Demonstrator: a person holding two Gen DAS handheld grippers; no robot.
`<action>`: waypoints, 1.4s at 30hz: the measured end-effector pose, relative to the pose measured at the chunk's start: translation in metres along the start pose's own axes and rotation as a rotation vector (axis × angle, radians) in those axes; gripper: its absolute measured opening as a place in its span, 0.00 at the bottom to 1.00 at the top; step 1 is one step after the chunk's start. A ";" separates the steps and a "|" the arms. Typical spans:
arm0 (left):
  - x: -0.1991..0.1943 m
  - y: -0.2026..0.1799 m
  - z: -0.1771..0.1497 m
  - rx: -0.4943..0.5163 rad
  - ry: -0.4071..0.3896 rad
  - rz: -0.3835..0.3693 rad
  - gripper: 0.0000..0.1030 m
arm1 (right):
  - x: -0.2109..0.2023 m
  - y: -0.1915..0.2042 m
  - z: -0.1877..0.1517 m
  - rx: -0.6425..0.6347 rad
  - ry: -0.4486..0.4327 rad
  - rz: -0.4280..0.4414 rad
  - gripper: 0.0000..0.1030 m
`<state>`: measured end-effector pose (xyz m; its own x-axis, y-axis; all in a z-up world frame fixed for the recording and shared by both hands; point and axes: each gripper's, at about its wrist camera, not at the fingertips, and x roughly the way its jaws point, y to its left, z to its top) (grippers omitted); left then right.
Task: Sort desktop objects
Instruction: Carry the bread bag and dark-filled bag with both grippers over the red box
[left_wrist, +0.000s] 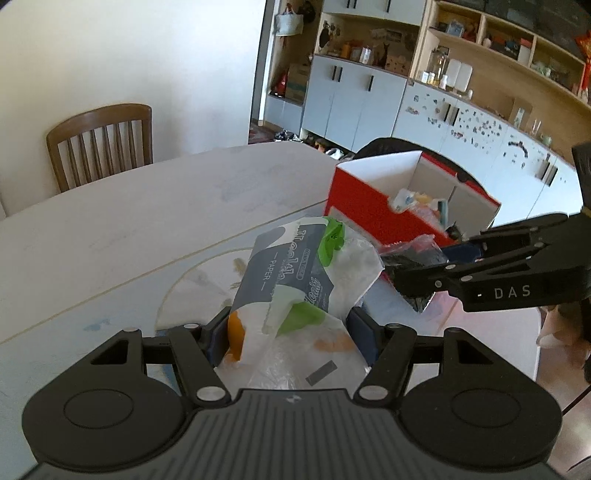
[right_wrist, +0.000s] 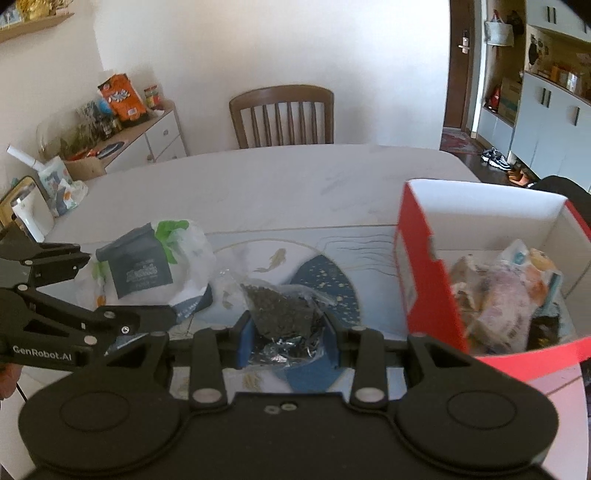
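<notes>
Left wrist view: left gripper (left_wrist: 288, 332) fingers clamp a soft, light, crinkly white-and-grey plastic tissue pack (left_wrist: 295, 280) above the counter (left_wrist: 110, 229). Right gripper (right_wrist: 288, 332) fingers pinch a limp clear bag of dark granules (right_wrist: 280, 306), slippery, best held low; red cardboard box (right_wrist: 424, 280) sits right.

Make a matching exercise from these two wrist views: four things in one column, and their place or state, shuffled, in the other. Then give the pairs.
Things
1. tissue pack
2. clear bag of dark grains
3. red box
4. wooden chair

Places or states
A. open-topped, with packets inside
B. gripped in the right tool
C. beyond the table's far edge
D. gripped in the left tool

Pairs: 1-D, 2-B, 3-A, 4-C
</notes>
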<state>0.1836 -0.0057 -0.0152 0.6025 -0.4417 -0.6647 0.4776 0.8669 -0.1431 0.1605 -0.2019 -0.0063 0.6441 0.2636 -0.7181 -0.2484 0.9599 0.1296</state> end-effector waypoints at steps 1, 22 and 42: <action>0.000 -0.004 0.001 -0.001 -0.001 0.000 0.64 | -0.003 -0.004 -0.001 0.005 -0.001 -0.001 0.35; 0.043 -0.126 0.048 0.003 -0.012 -0.018 0.64 | -0.058 -0.123 -0.007 0.036 -0.057 -0.008 0.35; 0.116 -0.203 0.102 0.049 -0.003 0.037 0.64 | -0.061 -0.241 -0.006 0.070 -0.069 -0.093 0.35</action>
<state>0.2220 -0.2561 0.0115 0.6223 -0.4108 -0.6663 0.4861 0.8700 -0.0824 0.1770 -0.4497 0.0025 0.7108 0.1768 -0.6808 -0.1361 0.9842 0.1134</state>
